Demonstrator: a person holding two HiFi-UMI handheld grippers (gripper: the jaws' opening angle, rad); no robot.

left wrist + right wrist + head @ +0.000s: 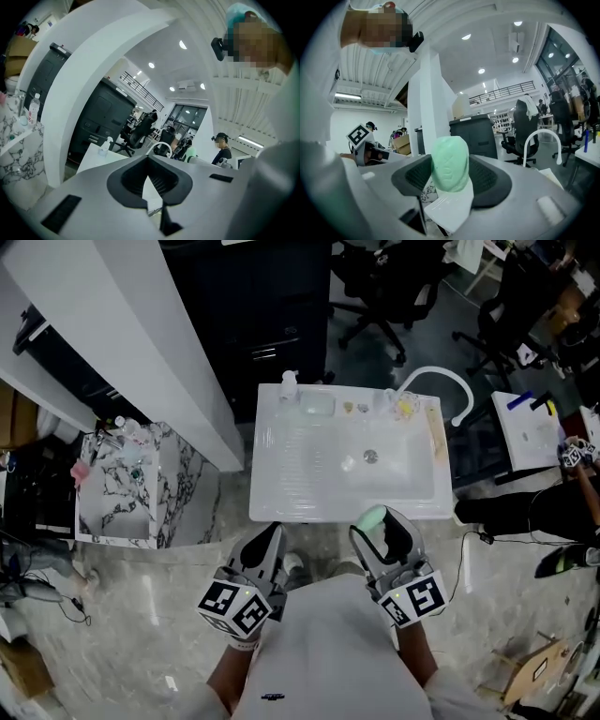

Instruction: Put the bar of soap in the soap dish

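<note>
The right gripper [451, 174] was clamped on the pale green oval bar of soap [450, 157], its jaws parted only by the bar's thickness. The left gripper [149, 161] was closed on nothing. The carry step seemed in hand: the pale green soap dish [317, 406] sat well apart at the back of the white sink surface [281, 484], so the next move called for a forward reach, then lowering.
</note>
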